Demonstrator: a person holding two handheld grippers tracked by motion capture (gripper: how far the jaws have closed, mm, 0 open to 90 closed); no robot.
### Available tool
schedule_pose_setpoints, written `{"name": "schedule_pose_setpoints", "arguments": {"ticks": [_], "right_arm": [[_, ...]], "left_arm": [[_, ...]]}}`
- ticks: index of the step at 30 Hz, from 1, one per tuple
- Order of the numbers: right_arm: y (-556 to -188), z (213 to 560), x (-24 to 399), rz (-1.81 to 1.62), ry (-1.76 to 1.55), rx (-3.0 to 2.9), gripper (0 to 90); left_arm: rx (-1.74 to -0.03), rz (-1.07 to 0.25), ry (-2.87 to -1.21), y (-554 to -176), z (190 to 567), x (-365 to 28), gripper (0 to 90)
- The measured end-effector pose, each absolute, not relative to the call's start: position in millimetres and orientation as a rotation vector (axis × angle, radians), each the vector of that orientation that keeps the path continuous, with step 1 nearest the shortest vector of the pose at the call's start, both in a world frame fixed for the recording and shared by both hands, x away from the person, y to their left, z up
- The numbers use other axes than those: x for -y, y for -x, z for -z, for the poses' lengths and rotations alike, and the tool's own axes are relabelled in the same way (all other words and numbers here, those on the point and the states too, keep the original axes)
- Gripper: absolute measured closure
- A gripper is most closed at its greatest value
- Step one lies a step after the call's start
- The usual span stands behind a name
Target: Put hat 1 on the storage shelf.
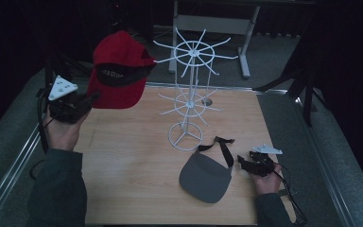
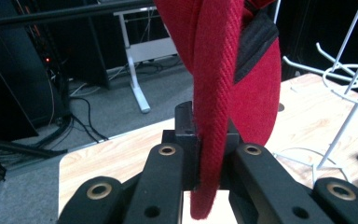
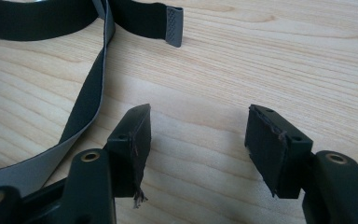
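Note:
A red cap (image 1: pixel 118 71) hangs in the air at the left of the high view, to the left of the white wire display rack (image 1: pixel 189 94). My left gripper (image 1: pixel 87 100) is shut on the cap's brim; the left gripper view has the red brim edge (image 2: pixel 212 140) pinched between its black jaws. On the table near the right front lies a grey visor (image 1: pixel 205 177) with dark straps (image 1: pixel 224 149). My right gripper (image 1: pixel 243 161) rests just right of the visor, open, nothing between its jaws (image 3: pixel 196 140); the visor's strap (image 3: pixel 88 98) lies beside its left finger.
The wooden table top (image 1: pixel 137 165) has a metal rail along its left and right sides. A white desk frame (image 1: pixel 212 23) stands on the floor behind the table. The rack's prongs (image 2: pixel 349 70) spread out at the cap's right.

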State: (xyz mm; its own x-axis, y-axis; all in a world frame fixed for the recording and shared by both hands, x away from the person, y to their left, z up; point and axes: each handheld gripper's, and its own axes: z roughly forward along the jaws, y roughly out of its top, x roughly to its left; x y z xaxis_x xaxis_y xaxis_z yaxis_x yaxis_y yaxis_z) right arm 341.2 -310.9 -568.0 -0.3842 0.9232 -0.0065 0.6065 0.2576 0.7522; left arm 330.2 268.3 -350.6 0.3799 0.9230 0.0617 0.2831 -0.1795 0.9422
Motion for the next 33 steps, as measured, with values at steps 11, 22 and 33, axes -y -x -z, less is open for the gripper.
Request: {"name": "schedule_pose_setpoints", "arguments": {"ticks": [11, 22, 33], "right_arm": [[-341, 568, 311, -0.94, -1.385, -2.086, 40.7], [-341, 568, 311, -0.941, -1.385, -2.086, 40.7], [-341, 568, 311, -0.942, -1.384, -2.087, 40.8]], "left_arm": [[-1.064, -0.85, -1.651, -332, 338, -267, 86.1], [-1.031, -0.819, -1.58, -328, 325, -267, 86.1], [-0.988, -0.72, -1.476, -323, 321, -269, 86.1]]}}
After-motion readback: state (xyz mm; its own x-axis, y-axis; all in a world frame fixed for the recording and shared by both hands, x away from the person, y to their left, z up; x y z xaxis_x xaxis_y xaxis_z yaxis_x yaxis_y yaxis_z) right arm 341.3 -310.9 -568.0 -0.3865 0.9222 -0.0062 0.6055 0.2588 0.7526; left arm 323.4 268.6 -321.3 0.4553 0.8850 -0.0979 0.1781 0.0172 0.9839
